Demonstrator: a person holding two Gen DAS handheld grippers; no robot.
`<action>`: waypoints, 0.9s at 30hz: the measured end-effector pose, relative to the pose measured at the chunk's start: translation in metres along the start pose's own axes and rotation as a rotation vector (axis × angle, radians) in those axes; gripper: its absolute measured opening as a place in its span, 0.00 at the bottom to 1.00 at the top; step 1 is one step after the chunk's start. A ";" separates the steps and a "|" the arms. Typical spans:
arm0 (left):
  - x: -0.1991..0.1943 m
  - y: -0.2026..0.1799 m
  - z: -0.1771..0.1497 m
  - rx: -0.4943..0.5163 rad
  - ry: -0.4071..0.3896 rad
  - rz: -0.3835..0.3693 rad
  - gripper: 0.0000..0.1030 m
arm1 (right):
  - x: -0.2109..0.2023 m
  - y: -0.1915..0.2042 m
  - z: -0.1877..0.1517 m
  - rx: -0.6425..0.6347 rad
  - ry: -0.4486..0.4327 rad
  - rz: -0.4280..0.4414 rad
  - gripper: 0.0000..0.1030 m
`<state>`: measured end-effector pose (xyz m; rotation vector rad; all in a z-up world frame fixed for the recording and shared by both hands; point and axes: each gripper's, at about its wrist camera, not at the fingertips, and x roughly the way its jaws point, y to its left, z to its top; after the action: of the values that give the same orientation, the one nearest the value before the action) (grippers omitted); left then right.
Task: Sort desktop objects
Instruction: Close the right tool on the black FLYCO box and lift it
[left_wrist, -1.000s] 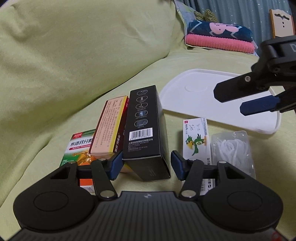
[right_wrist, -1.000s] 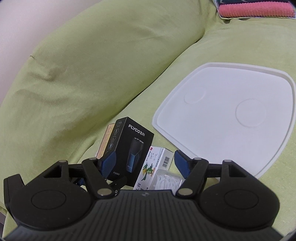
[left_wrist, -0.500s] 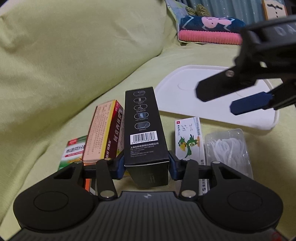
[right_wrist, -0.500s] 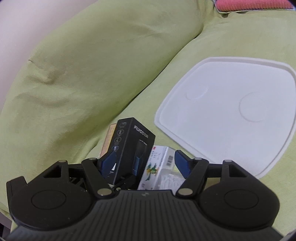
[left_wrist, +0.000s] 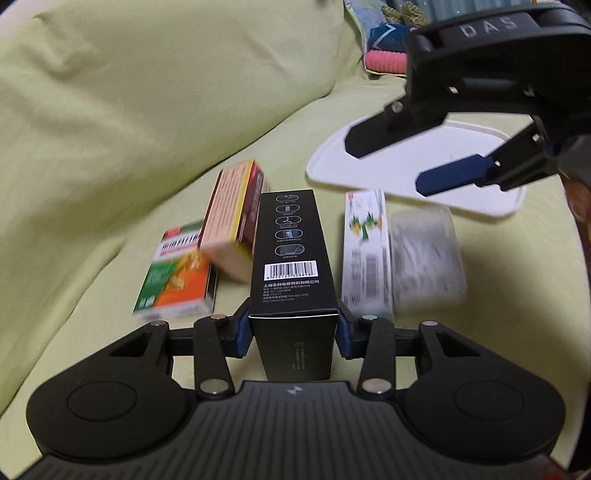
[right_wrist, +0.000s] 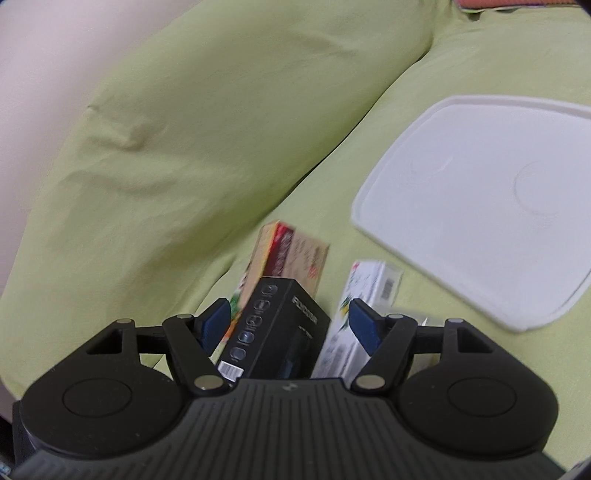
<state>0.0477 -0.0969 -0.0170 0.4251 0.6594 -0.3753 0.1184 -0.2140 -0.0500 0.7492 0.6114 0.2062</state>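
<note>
Motion blur smears the clear plastic box of white pieces (left_wrist: 426, 258) and the print on the white carton with a green bird picture (left_wrist: 365, 254); the folded pink and blue towels (left_wrist: 384, 51) sit partly hidden behind the right gripper (left_wrist: 402, 162)

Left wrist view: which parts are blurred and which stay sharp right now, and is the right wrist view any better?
Left wrist view: the tall black cardboard box clamped in the left gripper is sharp, barcode readable; the white parrot-print box and clear plastic case smear with motion. Right wrist view: the red and cream carton and flat white plastic tray are soft, fisheye-curved edges.
</note>
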 end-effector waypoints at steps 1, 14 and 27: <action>-0.007 -0.001 -0.004 0.006 0.001 0.001 0.46 | -0.001 0.003 -0.004 -0.002 0.014 0.009 0.70; -0.068 -0.050 -0.042 0.219 -0.011 0.082 0.46 | 0.022 0.022 -0.049 0.096 0.285 -0.020 0.70; -0.078 -0.063 -0.054 0.269 -0.049 0.032 0.57 | 0.038 0.030 -0.057 0.057 0.359 -0.075 0.55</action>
<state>-0.0653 -0.1082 -0.0207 0.6793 0.5550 -0.4447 0.1169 -0.1444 -0.0790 0.7485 0.9882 0.2569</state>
